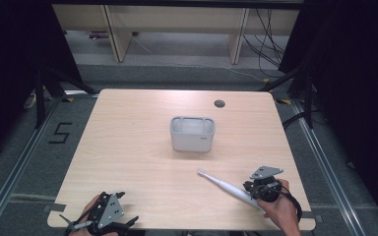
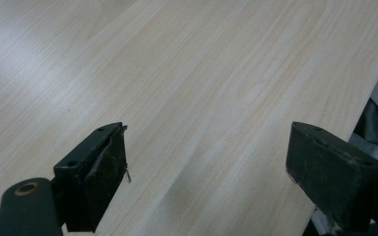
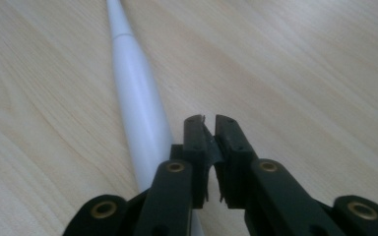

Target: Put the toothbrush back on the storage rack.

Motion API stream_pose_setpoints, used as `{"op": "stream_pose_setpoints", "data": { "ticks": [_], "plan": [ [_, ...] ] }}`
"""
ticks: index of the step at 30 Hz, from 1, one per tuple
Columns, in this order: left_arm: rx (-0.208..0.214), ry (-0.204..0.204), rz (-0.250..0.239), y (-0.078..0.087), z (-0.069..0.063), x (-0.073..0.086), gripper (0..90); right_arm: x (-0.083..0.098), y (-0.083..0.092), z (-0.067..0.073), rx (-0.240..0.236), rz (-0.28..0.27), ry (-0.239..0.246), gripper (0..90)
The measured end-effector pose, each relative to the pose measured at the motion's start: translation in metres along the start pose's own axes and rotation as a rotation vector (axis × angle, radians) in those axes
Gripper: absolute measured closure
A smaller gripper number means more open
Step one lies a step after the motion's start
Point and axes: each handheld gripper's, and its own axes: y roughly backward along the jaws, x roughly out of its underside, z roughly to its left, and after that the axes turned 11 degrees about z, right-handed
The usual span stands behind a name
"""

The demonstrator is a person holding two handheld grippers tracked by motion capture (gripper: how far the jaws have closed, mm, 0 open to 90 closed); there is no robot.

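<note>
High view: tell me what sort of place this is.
Most likely a lab or recording workspace, not a home. A bare wooden table stands between black curtains, with loose cables on the floor behind, a taped number 5 beside it, and metal floor rails alongside.

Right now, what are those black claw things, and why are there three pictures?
A person sits at a wooden table holding a squeeze tool in each hand. One picture looks down from above; the others come from little cameras riding on each tool. On the table are a white electric toothbrush and a grey tub. The left gripper is wide open over bare wood, holding nothing. The right gripper is nearly closed beside the toothbrush, with nothing between its jaws.
</note>
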Motion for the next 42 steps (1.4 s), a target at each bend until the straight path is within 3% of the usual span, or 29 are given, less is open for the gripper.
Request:
{"op": "stream_pose_setpoints", "data": {
  "ticks": [2, 4, 5, 7, 9, 10, 12, 14, 15, 17, 30, 35, 42],
  "plan": [
    [-0.005, -0.008, 0.001, 0.0, 0.001, 0.0, 15.0, -0.004, 0.009, 0.001, -0.013, 0.0, -0.022, 79.1],
    [-0.005, -0.008, 0.001, 0.0, 0.001, 0.0, 15.1, -0.009, 0.013, 0.002, -0.022, -0.01, -0.001, 70.8],
    [-0.007, -0.011, 0.003, 0.001, 0.001, 0.0, 15.1, -0.013, 0.017, 0.004, -0.051, 0.019, 0.009, 67.4],
    [-0.008, -0.01, 0.003, 0.0, 0.001, 0.0, 15.1, -0.019, 0.018, 0.007, -0.05, 0.027, 0.031, 62.0],
    [-0.007, -0.01, 0.001, 0.001, 0.001, 0.0, 15.1, -0.026, 0.016, 0.012, -0.069, 0.086, 0.076, 58.9],
    [-0.007, -0.01, 0.001, 0.001, 0.001, 0.0, 15.1, -0.03, 0.013, 0.013, -0.061, 0.085, 0.116, 58.1],
    [-0.007, -0.009, -0.001, 0.001, 0.001, 0.0, 15.1, -0.034, 0.009, 0.017, -0.084, 0.125, 0.138, 55.2],
    [-0.005, -0.01, 0.002, 0.0, 0.001, 0.0, 15.0, -0.039, 0.004, 0.02, -0.078, 0.158, 0.169, 53.6],
    [-0.006, -0.009, 0.002, 0.0, 0.001, 0.0, 15.0, -0.042, 0.002, 0.023, -0.081, 0.195, 0.159, 52.5],
    [-0.006, -0.01, 0.001, 0.001, 0.001, 0.0, 15.1, -0.048, -0.003, 0.024, -0.075, 0.235, 0.199, 52.6],
    [-0.003, -0.005, -0.005, 0.001, 0.002, 0.0, 15.0, -0.072, -0.024, 0.028, -0.082, 0.419, 0.261, 56.7],
    [-0.006, -0.005, -0.006, 0.0, 0.001, 0.0, 15.1, -0.077, -0.03, 0.027, -0.099, 0.503, 0.267, 61.8],
    [0.0, -0.01, -0.001, 0.0, 0.001, 0.0, 15.0, -0.081, -0.033, 0.027, -0.096, 0.541, 0.254, 66.1]
  ]
}}
